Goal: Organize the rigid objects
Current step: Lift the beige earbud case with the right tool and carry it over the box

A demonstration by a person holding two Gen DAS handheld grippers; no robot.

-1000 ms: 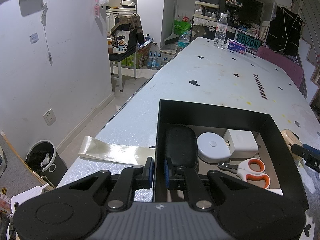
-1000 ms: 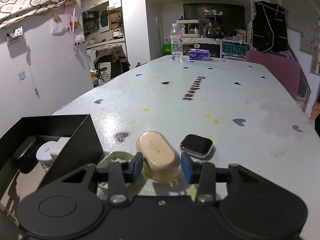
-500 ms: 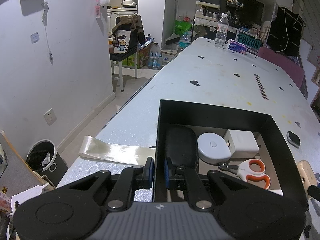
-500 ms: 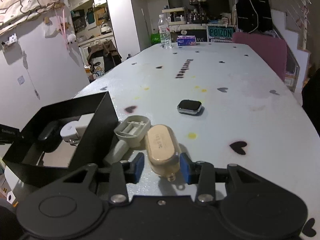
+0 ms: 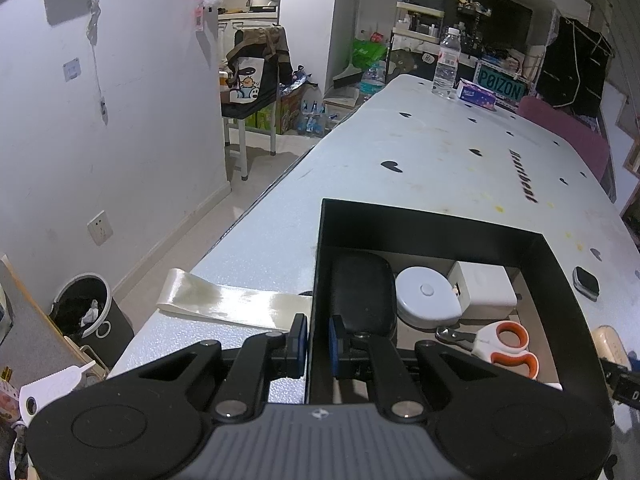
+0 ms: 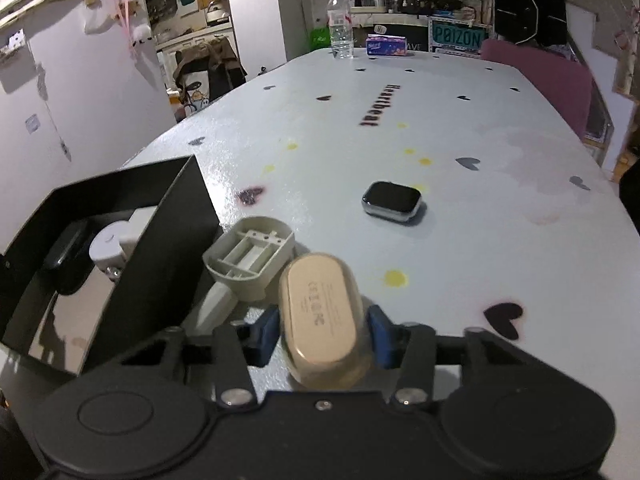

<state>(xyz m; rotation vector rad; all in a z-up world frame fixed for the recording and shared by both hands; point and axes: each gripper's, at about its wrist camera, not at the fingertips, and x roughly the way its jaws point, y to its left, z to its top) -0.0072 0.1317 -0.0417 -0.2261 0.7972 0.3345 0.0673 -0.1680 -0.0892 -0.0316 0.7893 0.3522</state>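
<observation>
Right fingers (image 6: 320, 336): just closing, pinching the tan oval plastic case (image 6: 320, 316), tilted above the white heart-print bench (image 6: 460, 128)
Left fingers (image 5: 318, 346): clamped on the black open box's wall (image 5: 314, 280)
Beside case: grey plastic brush-shaped piece (image 6: 250, 256)

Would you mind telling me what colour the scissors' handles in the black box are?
Orange and white; the scissors show best in the left wrist view.
</observation>
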